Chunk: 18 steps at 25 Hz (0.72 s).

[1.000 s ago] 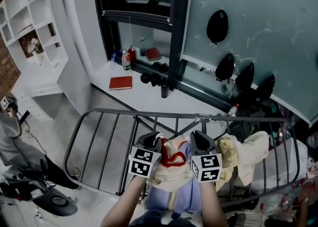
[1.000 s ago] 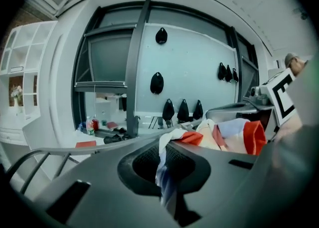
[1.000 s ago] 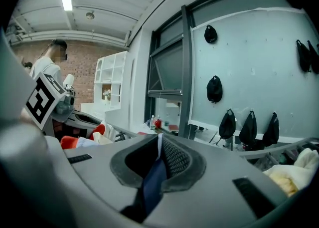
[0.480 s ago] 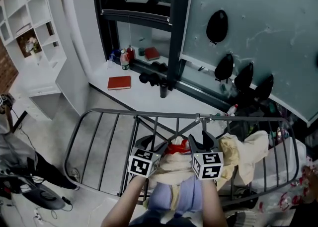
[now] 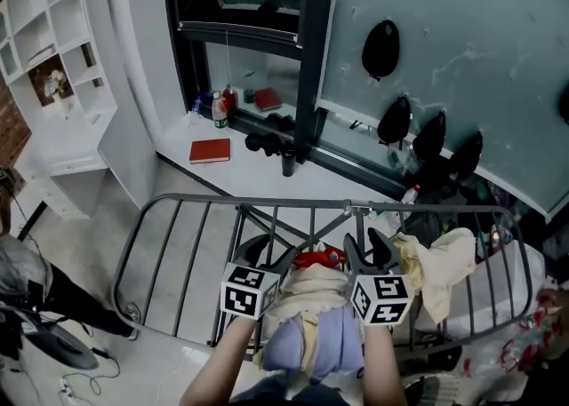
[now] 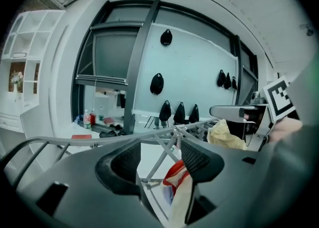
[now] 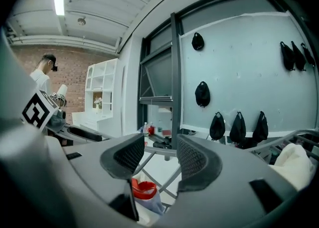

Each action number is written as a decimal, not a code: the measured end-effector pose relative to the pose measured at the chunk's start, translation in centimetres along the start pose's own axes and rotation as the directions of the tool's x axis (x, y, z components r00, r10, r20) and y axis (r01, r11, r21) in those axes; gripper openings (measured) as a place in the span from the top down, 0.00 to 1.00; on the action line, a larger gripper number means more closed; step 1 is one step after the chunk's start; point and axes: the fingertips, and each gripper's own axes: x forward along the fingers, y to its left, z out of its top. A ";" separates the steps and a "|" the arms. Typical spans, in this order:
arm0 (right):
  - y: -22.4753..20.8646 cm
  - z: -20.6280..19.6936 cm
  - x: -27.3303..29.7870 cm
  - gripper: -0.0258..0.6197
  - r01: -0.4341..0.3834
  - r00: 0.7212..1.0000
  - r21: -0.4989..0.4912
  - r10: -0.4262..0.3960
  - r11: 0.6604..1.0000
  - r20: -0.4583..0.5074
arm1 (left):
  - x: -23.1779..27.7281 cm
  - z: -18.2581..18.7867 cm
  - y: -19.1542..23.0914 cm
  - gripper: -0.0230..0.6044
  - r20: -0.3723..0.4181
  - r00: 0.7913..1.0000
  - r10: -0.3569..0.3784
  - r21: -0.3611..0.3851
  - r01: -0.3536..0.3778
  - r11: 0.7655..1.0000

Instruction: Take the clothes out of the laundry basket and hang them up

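A cream and pale blue garment (image 5: 316, 311) with a red collar (image 5: 318, 259) lies draped over the bars of the grey drying rack (image 5: 267, 204). My left gripper (image 5: 271, 258) stands open at its left edge; in the left gripper view the garment (image 6: 180, 192) hangs just beside the right finger, unpinched. My right gripper (image 5: 367, 249) is at the garment's right edge, its jaws opening with nothing between them. In the right gripper view (image 7: 159, 154) the red collar (image 7: 144, 190) shows below the jaws. A second cream garment (image 5: 444, 262) hangs on the rack further right.
Beyond the rack a white ledge holds a red book (image 5: 210, 150) and bottles (image 5: 219, 107). Black caps (image 5: 380, 47) hang on the pale wall. A white shelf unit (image 5: 53, 58) stands at the left. A person (image 7: 44, 72) stands by the brick wall.
Both grippers have gone from shut on the garment to open. The garment has dropped onto the rack bars, and the grippers have drawn slightly apart.
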 end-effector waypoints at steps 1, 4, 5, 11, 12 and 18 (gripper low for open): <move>0.0 0.4 -0.6 0.65 -0.003 1.000 0.005 0.003 1.000 0.020 | -0.3 0.6 -0.2 0.55 0.025 1.000 -0.002 0.001 0.002 1.000; -0.2 1.5 -2.7 0.66 -0.017 0.996 0.010 0.016 1.000 0.083 | -1.6 2.6 -1.2 0.58 0.107 0.994 -0.015 0.002 0.015 1.000; -0.3 1.7 -3.5 0.67 -0.024 0.994 0.008 0.023 1.000 0.105 | -2.1 3.2 -1.7 0.61 0.134 0.991 -0.019 0.005 0.018 1.000; -2.0 1.8 -8.5 0.87 -0.003 0.983 0.014 0.000 1.000 0.184 | -4.8 5.3 -4.3 0.88 0.248 0.968 -0.035 0.067 0.019 0.998; -2.4 1.7 -9.2 0.90 0.005 0.982 0.019 -0.008 1.000 0.186 | -5.2 5.5 -4.8 0.90 0.262 0.964 -0.040 0.072 0.022 0.997; -4.2 1.6 -12.3 0.96 0.013 0.978 0.030 -0.019 0.999 0.207 | -6.2 5.8 -7.6 0.93 0.305 0.951 -0.053 0.081 0.029 0.996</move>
